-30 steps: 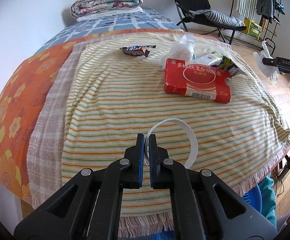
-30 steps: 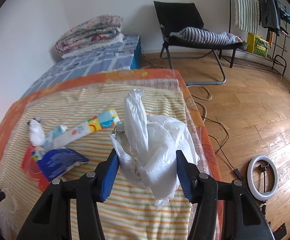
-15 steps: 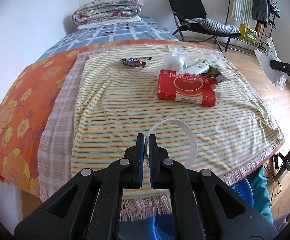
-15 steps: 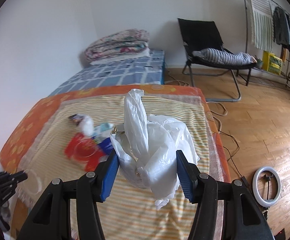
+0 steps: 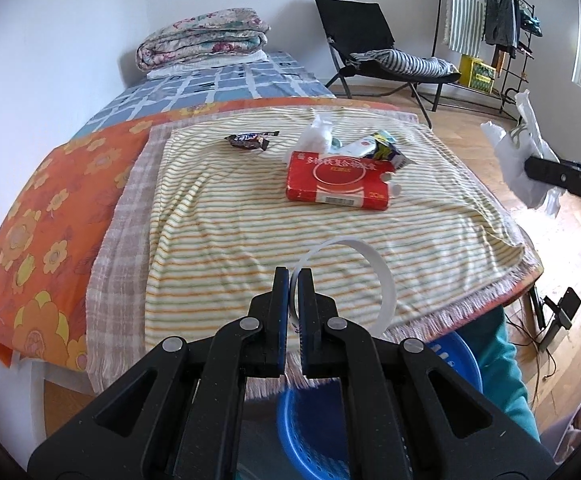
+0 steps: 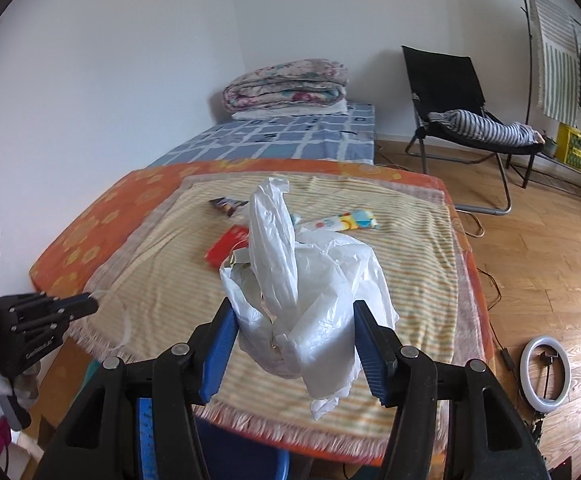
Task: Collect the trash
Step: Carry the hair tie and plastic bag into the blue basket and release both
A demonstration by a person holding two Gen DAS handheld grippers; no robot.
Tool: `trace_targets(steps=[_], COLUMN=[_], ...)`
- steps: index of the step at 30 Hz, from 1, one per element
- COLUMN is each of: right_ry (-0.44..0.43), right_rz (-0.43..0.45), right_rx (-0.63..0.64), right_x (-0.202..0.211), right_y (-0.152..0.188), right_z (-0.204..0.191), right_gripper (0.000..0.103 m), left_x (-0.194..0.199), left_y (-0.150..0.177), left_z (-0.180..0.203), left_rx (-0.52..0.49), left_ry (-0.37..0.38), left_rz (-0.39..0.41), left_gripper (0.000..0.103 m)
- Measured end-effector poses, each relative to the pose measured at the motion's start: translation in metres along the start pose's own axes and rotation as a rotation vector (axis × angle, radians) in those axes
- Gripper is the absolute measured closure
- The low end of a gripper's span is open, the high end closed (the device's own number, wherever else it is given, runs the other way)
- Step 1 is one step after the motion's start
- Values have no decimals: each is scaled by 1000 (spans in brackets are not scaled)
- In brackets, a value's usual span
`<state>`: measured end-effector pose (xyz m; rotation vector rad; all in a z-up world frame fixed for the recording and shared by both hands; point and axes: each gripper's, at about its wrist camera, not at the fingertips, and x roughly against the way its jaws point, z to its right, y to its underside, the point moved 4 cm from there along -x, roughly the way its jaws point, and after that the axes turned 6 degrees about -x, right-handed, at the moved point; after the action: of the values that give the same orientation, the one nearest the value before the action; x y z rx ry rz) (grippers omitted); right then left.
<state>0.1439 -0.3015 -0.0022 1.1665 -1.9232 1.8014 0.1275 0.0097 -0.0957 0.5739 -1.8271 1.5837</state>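
My left gripper is shut on a thin white plastic ring and holds it above the near edge of the striped bed cover. It also shows in the right wrist view. My right gripper is shut on a crumpled white plastic bag, seen at the far right of the left wrist view. On the cover lie a red box, a dark candy wrapper, a white tissue wad and a tube wrapper.
A blue basket sits on the floor below the bed's near edge. A folded quilt lies at the bed's head. A black chair, a clothes rack and a ring light stand on the wooden floor.
Both grippers have pulled back from the bed while keeping their grip. The blue basket has come into view below the left gripper.
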Motion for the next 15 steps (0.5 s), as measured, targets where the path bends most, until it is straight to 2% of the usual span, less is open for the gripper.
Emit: trace_targets(steps=[15], right_ry=[-65], right_rz=[-78], right_rx=[98], right_x=[20], right_y=[69], right_z=[-58], right_gripper=[43], left_x=[19], left_y=[36], left_z=[31], left_rx=[-33], left_ry=[27], left_rz=[-23], left_gripper=[101])
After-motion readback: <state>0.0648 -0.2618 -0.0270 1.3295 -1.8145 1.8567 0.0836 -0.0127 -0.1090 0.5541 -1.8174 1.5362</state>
